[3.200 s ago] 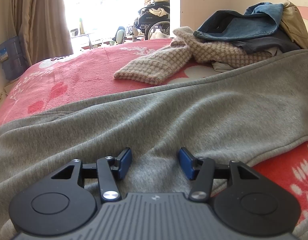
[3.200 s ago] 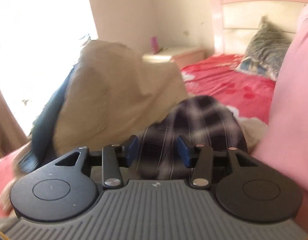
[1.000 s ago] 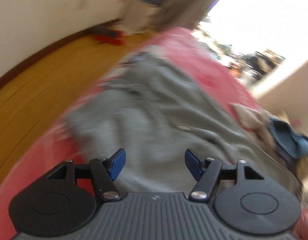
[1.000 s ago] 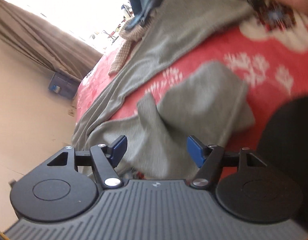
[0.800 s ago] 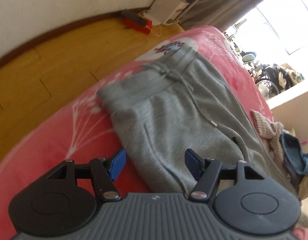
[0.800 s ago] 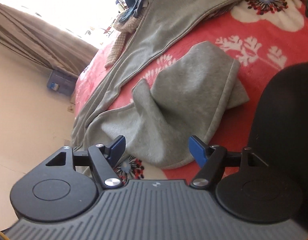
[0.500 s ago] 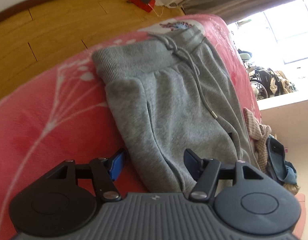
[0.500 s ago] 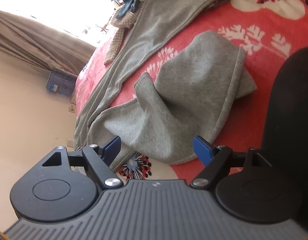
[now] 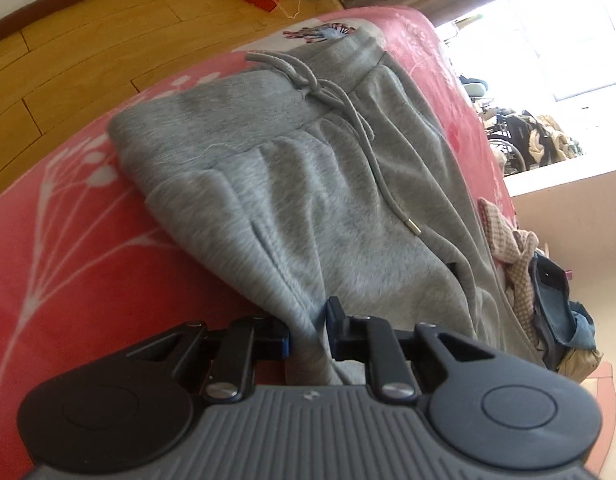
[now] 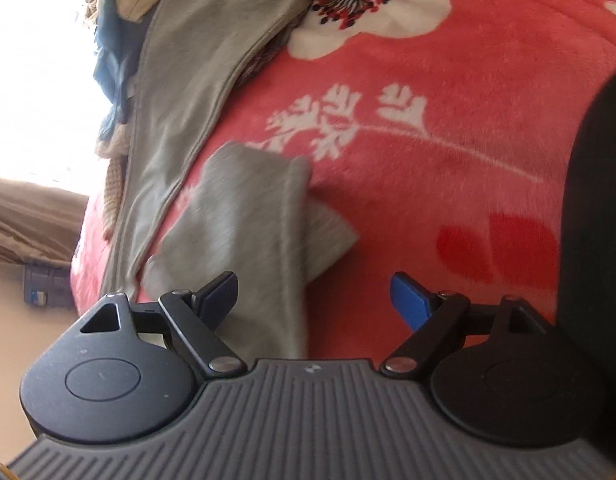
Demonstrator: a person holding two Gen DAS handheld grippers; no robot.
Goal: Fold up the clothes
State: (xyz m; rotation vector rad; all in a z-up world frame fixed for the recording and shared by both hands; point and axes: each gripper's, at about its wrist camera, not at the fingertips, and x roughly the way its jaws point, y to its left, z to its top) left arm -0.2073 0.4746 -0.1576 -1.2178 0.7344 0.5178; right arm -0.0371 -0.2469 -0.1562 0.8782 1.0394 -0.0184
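Grey sweatpants (image 9: 315, 200) are spread flat on the red floral blanket (image 9: 68, 240), waistband at the far end near the bed's edge, drawstring trailing loose down the front. One leg's cuff end (image 10: 248, 220) is flopped over on itself, rumpled, beside the other, straighter leg.

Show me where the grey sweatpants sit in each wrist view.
Left wrist: grey sweatpants fill the centre, waistband end, side edge pinched in the left gripper.
Right wrist: leg end left of centre, ahead of the open right gripper.
Shared landmark: red flowered blanket.
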